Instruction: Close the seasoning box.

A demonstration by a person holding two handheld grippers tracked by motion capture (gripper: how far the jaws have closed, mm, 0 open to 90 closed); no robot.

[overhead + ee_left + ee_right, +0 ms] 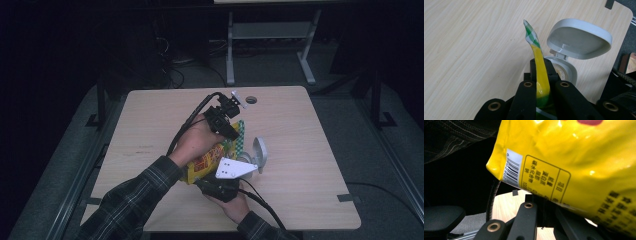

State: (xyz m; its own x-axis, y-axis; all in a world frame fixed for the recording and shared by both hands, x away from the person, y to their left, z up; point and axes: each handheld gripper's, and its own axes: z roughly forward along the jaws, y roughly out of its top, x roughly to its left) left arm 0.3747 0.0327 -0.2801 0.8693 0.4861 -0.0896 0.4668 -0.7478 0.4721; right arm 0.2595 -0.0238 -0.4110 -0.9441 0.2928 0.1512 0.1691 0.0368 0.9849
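Left gripper [541,82] fingers pinching yellow snack bag [539,75] top edge, right gripper [544,207] fingers clamped on its lower edge

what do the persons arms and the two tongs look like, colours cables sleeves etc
Both forearms wear dark plaid sleeves with thin pale lines. The left tongs are black, blocky, with a thick black cable looping back over the hand. The right tongs are black too, topped by a pale grey three-cornered plate dotted with small holes. The jaw arms are matte black with brass-coloured rivets.
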